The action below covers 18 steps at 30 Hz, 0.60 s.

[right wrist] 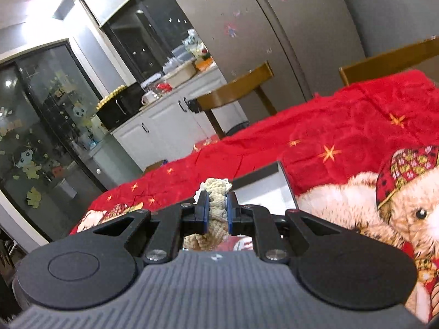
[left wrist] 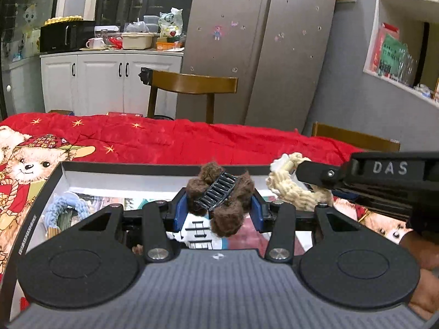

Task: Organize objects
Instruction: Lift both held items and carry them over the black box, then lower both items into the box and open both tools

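My left gripper (left wrist: 219, 208) is shut on a brown fuzzy hair claw clip (left wrist: 219, 200) with a black toothed clasp, held above an open black-rimmed box (left wrist: 55, 175). A blue braided scrunchie (left wrist: 65, 208) lies in the box at the left. My right gripper (right wrist: 216, 211) is shut on a cream knitted scrunchie (right wrist: 216, 200). In the left wrist view that right gripper (left wrist: 301, 170) comes in from the right and holds the cream scrunchie (left wrist: 288, 189) over the box's right side.
The box sits on a table under a red cloth (left wrist: 192, 139) printed with teddy bears. Two wooden chairs (left wrist: 192, 85) stand behind the table. A fridge (left wrist: 260, 41) and a cluttered white cabinet (left wrist: 109, 76) stand beyond.
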Motion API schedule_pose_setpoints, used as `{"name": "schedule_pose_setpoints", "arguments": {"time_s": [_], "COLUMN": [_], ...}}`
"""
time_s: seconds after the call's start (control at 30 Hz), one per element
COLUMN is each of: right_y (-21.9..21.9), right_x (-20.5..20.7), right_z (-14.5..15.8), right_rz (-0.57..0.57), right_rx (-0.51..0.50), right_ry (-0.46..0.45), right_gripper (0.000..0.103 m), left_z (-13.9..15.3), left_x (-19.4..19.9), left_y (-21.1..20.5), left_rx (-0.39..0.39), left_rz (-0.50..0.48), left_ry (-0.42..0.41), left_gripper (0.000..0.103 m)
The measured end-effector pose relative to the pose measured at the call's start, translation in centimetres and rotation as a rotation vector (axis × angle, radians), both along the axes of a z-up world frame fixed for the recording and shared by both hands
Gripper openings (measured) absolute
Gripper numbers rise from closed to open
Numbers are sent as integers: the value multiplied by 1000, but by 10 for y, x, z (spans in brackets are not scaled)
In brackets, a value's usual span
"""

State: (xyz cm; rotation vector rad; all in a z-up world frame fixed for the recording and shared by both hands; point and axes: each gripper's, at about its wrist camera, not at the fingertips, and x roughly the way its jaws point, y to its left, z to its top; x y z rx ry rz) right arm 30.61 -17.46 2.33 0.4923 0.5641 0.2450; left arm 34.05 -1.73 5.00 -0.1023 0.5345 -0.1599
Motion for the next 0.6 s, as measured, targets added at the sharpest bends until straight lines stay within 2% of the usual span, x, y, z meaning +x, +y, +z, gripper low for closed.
{"name": "schedule_pose_setpoints", "arguments": {"time_s": [0.3, 0.6], "right_y": [1, -2], "right_x": [4, 8], "right_z": [-7, -12], "right_rz": [7, 8], "right_rx": [-7, 4], "right_ry": [36, 65], "right_gripper": [15, 15], "left_z": [-17, -17], "left_x": [-8, -10], "left_y": [-16, -19], "left_rx": [114, 132], "left_rz": [10, 12], "left_ry": [8, 9], "left_gripper": [52, 52]}}
